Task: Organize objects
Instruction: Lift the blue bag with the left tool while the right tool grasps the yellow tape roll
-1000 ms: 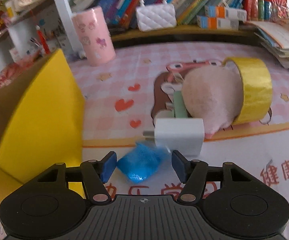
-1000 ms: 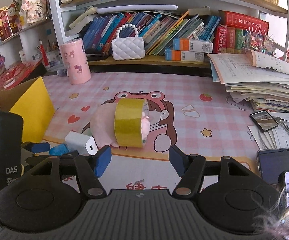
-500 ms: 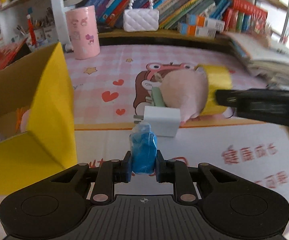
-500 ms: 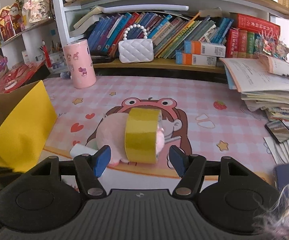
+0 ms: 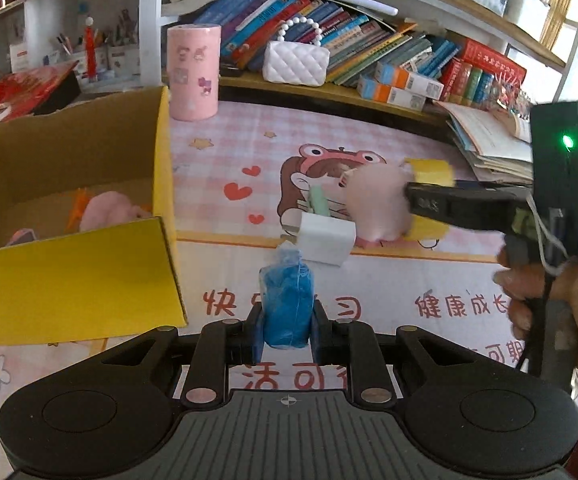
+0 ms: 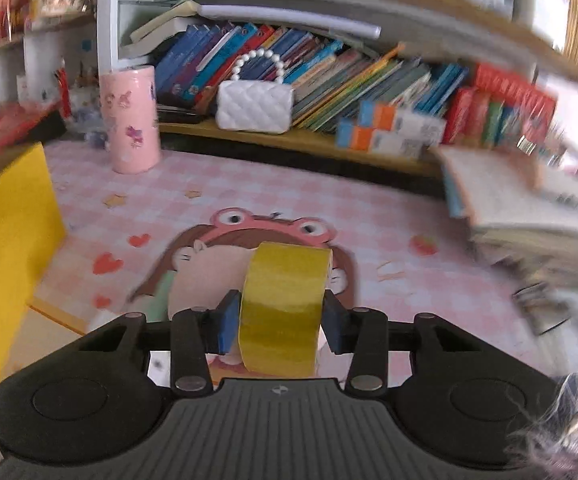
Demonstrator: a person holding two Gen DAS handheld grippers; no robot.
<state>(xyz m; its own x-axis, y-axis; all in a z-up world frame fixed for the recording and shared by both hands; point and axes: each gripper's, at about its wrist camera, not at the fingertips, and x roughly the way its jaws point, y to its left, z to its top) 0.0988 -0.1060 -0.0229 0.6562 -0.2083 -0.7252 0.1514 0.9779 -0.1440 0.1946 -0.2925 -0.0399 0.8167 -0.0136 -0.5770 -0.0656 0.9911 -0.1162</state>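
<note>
My left gripper is shut on a crumpled blue packet and holds it above the mat, right of the open yellow cardboard box. My right gripper is closed around a yellow tape roll that stands on edge; in the left wrist view it reaches in from the right at the tape. A pink plush, a white charger and a green clip lie together on the mat beside the tape. A pink plush toy lies inside the box.
A pink cylinder stands at the back of the mat. A white quilted purse and rows of books sit on the low shelf behind. A stack of papers and books lies at the right.
My left gripper closed on the blue packet and lifted it back from the charger. My right gripper moved forward to the tape roll and closed around it.
</note>
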